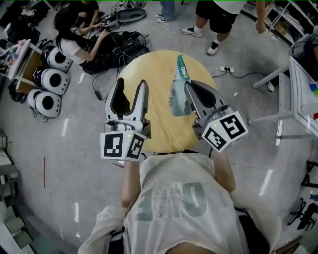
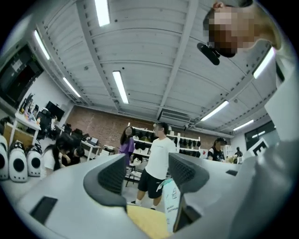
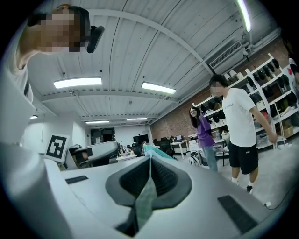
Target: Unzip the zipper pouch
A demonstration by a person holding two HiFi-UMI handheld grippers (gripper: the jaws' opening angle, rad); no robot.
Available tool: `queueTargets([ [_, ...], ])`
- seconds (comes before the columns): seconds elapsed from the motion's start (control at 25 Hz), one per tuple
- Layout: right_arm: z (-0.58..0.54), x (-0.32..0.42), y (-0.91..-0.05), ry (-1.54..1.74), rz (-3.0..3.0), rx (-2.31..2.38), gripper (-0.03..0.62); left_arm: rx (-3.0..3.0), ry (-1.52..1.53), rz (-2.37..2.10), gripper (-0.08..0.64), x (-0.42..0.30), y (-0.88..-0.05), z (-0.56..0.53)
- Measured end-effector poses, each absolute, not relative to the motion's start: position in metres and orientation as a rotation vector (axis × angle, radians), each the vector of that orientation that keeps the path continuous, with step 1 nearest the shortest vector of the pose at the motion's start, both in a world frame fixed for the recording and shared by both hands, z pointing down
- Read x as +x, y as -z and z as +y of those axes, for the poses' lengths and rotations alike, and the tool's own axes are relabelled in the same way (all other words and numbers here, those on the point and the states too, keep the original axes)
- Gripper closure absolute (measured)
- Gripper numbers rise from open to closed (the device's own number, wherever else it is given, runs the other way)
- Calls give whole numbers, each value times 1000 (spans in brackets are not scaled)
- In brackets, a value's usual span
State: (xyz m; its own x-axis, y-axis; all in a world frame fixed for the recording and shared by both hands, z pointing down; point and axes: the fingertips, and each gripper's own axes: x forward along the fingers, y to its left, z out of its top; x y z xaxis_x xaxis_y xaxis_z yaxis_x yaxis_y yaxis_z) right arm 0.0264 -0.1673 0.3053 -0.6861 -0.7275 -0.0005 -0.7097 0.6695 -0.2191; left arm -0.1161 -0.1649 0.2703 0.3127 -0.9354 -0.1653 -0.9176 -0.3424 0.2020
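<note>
Head view: pouch (image 1: pixel 177 96) in right tongs (image 1: pixel 188 87)

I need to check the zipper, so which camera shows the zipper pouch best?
Head view: the whole zipper pouch shows, held by the right hand-held gripper over the table. Left gripper view catches a sliver of it; right gripper view, only a pinched edge.

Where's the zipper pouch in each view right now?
Head view: zipper pouch centre, upright above the table, pinched by right gripper.
Left gripper view: bottom centre, beside the right-hand jaw.
Right gripper view: bottom centre, clamped between the jaws.
Shared landmark: person in black shorts.
</note>
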Motion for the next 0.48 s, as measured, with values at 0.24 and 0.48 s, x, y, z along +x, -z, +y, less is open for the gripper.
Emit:
queueTargets([
  [0.24,-142,8,-304,225,2929,-943,558,2503,662,-1129,221,-92,-251,-153],
  [0.48,-111,-3,-292,179,3023,-689,558,2442,764,-461,223,-74,-241,-130],
])
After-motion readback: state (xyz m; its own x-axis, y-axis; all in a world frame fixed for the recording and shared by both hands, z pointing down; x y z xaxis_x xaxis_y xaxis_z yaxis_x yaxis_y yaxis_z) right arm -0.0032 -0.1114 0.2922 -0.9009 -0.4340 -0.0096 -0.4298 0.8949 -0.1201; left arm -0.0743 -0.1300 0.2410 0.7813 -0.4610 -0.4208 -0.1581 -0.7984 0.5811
